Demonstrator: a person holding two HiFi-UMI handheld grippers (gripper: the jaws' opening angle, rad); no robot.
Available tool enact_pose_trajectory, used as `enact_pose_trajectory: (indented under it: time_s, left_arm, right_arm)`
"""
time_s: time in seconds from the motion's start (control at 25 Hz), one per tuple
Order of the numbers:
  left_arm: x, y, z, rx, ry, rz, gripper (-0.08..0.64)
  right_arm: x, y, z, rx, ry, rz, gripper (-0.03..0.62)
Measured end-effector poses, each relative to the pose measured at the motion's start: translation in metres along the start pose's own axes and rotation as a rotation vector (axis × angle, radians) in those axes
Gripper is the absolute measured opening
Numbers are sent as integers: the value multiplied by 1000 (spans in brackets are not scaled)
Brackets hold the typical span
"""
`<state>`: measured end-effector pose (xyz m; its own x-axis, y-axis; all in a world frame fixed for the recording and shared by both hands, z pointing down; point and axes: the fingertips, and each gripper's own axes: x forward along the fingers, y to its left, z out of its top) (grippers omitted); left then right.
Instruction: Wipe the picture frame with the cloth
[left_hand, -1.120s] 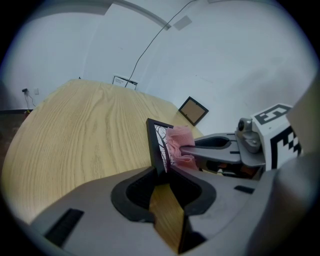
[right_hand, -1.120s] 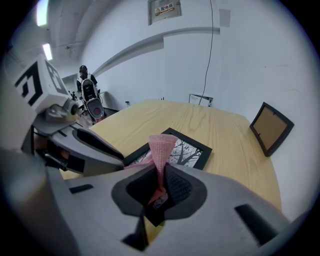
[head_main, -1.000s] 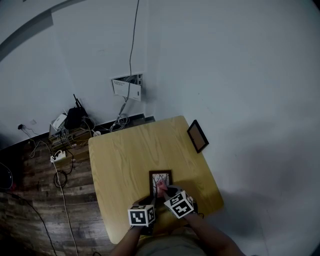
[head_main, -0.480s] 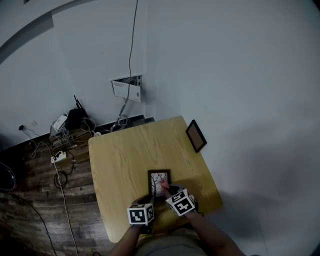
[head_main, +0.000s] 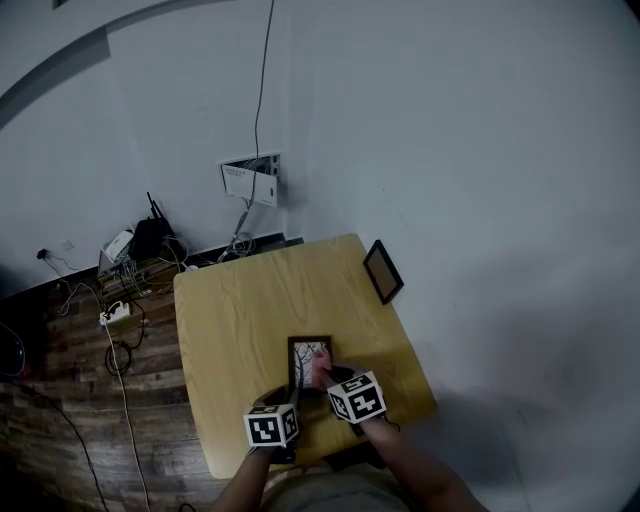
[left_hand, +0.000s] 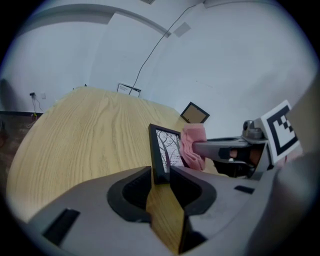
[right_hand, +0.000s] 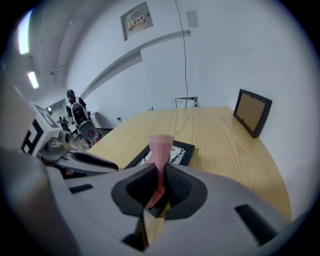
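Pink cloth (left_hand: 192, 145) slid rightward on black, tree-print picture frame (left_hand: 162, 150).

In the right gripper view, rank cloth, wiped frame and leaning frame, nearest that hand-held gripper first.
1. cloth, clamped between its jaws.
2. wiped frame, just ahead, under the cloth.
3. leaning frame, far right, by the wall.

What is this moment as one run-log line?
left gripper: shut on picture frame | right gripper: shut on cloth | cloth against frame face
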<state>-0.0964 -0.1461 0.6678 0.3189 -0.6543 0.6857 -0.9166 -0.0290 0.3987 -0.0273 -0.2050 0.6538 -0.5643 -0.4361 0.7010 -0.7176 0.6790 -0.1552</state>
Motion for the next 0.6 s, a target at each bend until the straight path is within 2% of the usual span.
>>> enact_pose_trajectory:
  time_s: [0.12, 0.32, 0.6]
  left_arm:
    - [-18, -5, 7, 17, -59, 17, 91]
    - [-46, -21, 11, -19, -151, 44, 90]
    - [-93, -61, -5, -42, -277, 26, 59]
  right_arm:
    - [-22, 14, 8, -3, -69, 22, 18]
    - [-58, 38, 9, -26, -145, 76, 18]
    - [-121, 60, -11, -22, -243, 131, 18]
